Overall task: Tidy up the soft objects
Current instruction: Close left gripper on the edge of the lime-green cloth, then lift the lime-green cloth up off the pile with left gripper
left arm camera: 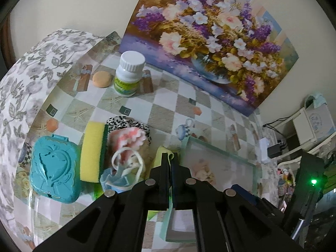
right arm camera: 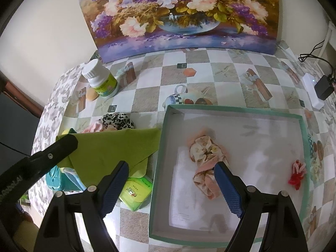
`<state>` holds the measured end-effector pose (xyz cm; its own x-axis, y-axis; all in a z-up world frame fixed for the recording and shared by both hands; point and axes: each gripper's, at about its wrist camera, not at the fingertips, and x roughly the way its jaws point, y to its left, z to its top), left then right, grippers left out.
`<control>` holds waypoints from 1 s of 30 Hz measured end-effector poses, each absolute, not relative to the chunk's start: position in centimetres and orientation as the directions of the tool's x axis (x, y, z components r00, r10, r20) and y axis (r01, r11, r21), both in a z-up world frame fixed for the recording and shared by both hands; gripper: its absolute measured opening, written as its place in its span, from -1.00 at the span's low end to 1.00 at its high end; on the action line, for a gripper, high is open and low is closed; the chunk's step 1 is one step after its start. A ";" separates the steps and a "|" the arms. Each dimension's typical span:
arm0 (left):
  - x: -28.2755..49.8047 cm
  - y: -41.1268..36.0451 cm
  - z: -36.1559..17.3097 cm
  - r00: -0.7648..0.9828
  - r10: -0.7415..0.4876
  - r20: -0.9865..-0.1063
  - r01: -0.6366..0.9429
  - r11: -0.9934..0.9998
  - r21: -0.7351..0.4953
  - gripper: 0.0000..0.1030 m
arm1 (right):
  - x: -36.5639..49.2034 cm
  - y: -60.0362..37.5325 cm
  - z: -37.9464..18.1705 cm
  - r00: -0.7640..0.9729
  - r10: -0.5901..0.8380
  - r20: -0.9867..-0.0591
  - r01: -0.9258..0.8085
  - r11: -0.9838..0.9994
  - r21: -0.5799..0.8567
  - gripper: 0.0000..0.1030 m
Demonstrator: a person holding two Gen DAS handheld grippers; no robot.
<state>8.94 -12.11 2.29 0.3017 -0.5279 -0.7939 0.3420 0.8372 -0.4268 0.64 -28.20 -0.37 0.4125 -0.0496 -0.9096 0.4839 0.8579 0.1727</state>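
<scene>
Green cloth (right arm camera: 109, 147) between closed left jaws

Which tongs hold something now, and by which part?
The left tongs pinch the green cloth at its edge; which corner cannot be told. The right tongs hold nothing.

A lived-in home — the surface (right arm camera: 210, 71) wears a patterned oilcloth of checks and teapots, a flower painting (right arm camera: 178, 12) leans against the cream wall, and a charger (right arm camera: 324, 88) sits plugged in nearby.
</scene>
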 end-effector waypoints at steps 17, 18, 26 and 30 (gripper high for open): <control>8.4 -10.1 6.8 0.405 -0.596 -0.693 0.351 0.801 -0.484 -0.98 | 0.4 -28.3 0.7 0.456 -0.014 -0.890 0.431 0.878 0.208 0.67; 8.4 -9.8 6.9 0.414 -0.594 -0.690 0.345 0.804 -0.485 -0.98 | 0.6 -28.0 0.5 0.454 0.001 -0.891 0.414 0.885 0.212 0.67; 9.1 -7.2 7.5 0.485 -0.533 -0.694 0.269 0.845 -0.462 -0.98 | 2.4 -23.9 -2.1 0.383 0.054 -0.922 0.206 0.968 0.142 0.65; 9.6 -6.5 6.5 0.476 -0.502 -0.722 0.229 0.863 -0.450 -0.98 | 3.1 -21.9 -3.9 0.346 0.067 -0.936 0.113 0.987 0.113 0.55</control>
